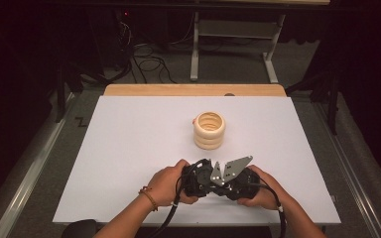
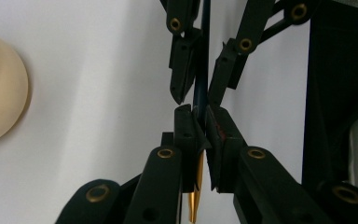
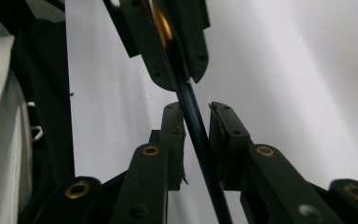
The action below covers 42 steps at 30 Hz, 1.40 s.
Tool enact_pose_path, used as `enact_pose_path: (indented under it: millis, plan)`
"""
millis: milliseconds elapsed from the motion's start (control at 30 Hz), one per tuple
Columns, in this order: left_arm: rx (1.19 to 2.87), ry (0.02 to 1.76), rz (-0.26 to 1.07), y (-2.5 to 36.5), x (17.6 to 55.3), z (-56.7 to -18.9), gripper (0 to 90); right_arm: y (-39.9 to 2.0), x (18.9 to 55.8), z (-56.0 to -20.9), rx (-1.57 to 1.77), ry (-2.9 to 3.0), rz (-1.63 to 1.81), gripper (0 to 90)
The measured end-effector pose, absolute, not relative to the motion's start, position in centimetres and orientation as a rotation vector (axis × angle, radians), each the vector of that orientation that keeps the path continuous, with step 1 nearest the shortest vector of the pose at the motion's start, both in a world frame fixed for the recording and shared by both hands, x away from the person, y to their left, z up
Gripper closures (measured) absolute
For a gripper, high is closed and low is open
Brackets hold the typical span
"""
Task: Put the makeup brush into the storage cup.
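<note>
Near the front edge of the white board, two hands hold the grippers tip to tip. My left gripper is shut on a thin dark blue pen with a gold end. My right gripper, with a grey plate on top, faces it from the other side. The pen runs between the right gripper's pads. A sliver of white board shows beside the pen, so that grip is not closed tight. The left gripper shows just beyond.
A stack of pale wooden rings stands upright in the middle of the white board. The board lies on a wooden table whose back edge shows. A metal frame and cables are on the floor behind.
</note>
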<state>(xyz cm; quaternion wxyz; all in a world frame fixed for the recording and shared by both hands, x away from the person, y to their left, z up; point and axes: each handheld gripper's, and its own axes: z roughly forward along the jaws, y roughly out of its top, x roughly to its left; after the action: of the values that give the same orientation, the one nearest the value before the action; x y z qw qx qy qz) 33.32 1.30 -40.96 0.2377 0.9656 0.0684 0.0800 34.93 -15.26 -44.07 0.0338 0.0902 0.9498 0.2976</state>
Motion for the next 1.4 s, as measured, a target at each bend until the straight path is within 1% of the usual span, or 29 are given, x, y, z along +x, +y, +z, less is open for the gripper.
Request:
enact_pose_path:
  millis: [100,167,267,300,333,400,433,500,533,600,700,1033,1200,1300,1400]
  plan:
    - [2.661,0.177,0.226,1.4,33.5,-40.9,83.0,-15.1,35.0,-44.2,0.209,2.924,0.87,81.4]
    - [2.635,0.2,0.228,1.5,33.6,-40.9,82.3,-14.9,34.9,-44.3,0.197,2.93,0.875,84.6]
    - [2.605,0.214,0.251,1.8,33.6,-40.8,84.2,-14.6,34.6,-44.5,0.201,2.915,0.864,85.1]
    - [2.592,0.225,0.276,1.9,33.5,-40.6,81.7,-14.6,34.6,-44.4,0.201,2.913,0.869,85.1]
    - [2.573,0.244,0.281,2.3,33.6,-40.4,77.0,-14.7,34.6,-44.3,0.2,2.899,0.875,85.1]
    - [2.536,0.272,0.304,3.0,33.7,-40.2,73.0,-14.9,34.7,-44.0,0.217,2.877,0.921,85.2]
    - [2.504,0.298,0.315,3.5,33.7,-39.9,69.5,-15.0,34.8,-43.9,0.205,2.873,0.925,85.2]
    - [2.44,0.33,0.325,4.8,33.8,-39.3,64.6,-15.3,34.8,-43.7,0.223,2.852,0.961,85.1]
    - [2.416,0.344,0.335,5.3,33.8,-39.1,60.2,-15.5,34.8,-43.5,0.251,2.84,0.979,85.1]
    - [2.361,0.372,0.343,6.7,33.8,-38.7,54.8,-15.8,34.9,-43.3,0.271,2.812,1.016,85.2]
    - [2.292,0.439,0.403,8.9,33.7,-38.3,45.8,-16.2,35.1,-43.1,0.304,2.781,1.051,85.1]
    - [2.113,0.621,0.516,15.0,33.7,-39.4,22.8,-17.0,35.4,-42.3,0.375,2.641,1.184,85.2]
    - [2.043,0.683,0.54,17.7,33.5,-40.2,19.6,-17.6,35.6,-41.9,0.426,2.574,1.263,85.1]
    - [2.041,0.699,0.54,18.9,33.3,-41.0,17.3,-18.0,35.8,-41.8,0.454,2.544,1.291,85.1]
    - [2.033,0.707,0.551,19.9,33.0,-41.9,17.0,-18.2,35.9,-41.7,0.484,2.518,1.314,85.1]
